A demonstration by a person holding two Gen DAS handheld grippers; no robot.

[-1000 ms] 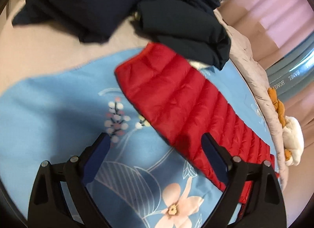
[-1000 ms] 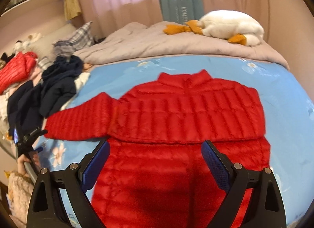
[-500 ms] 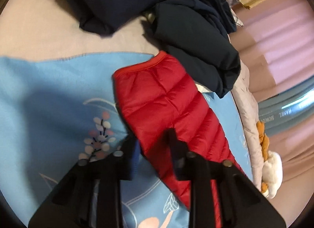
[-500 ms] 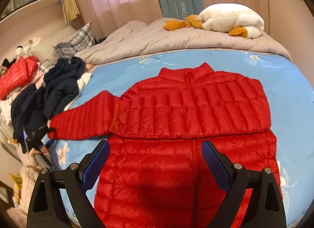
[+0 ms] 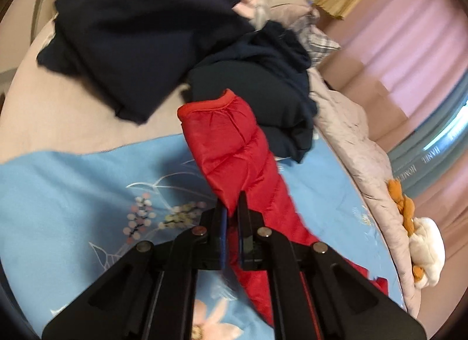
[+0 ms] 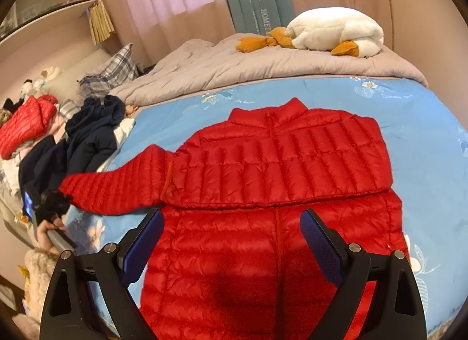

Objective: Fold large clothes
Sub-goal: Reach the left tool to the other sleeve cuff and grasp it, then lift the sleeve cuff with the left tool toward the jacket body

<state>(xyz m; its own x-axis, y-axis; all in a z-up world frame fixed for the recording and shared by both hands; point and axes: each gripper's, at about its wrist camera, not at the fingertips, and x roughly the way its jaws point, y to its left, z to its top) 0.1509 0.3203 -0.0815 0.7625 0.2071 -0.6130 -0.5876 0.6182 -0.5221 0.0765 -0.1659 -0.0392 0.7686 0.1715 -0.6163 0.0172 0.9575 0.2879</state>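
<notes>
A red puffer jacket (image 6: 278,170) lies flat on the blue floral bedsheet (image 6: 424,106), collar toward the far side, one sleeve folded across its chest. Its other sleeve (image 6: 117,187) stretches out to the left. My left gripper (image 5: 231,208) is shut on that sleeve's (image 5: 234,147) edge near the cuff and lifts it off the sheet; it also shows in the right wrist view (image 6: 49,202). My right gripper (image 6: 231,223) is open and empty, hovering above the jacket's lower half.
A pile of dark navy clothes (image 5: 152,41) lies just beyond the sleeve cuff, with another red garment (image 6: 23,126) behind it. A grey duvet (image 6: 263,59) and a white plush goose (image 6: 333,32) lie along the far side. Curtains hang behind.
My left gripper has closed from wide open onto the red sleeve near its cuff and raised it. My right gripper stayed open and drew slightly closer over the jacket.
</notes>
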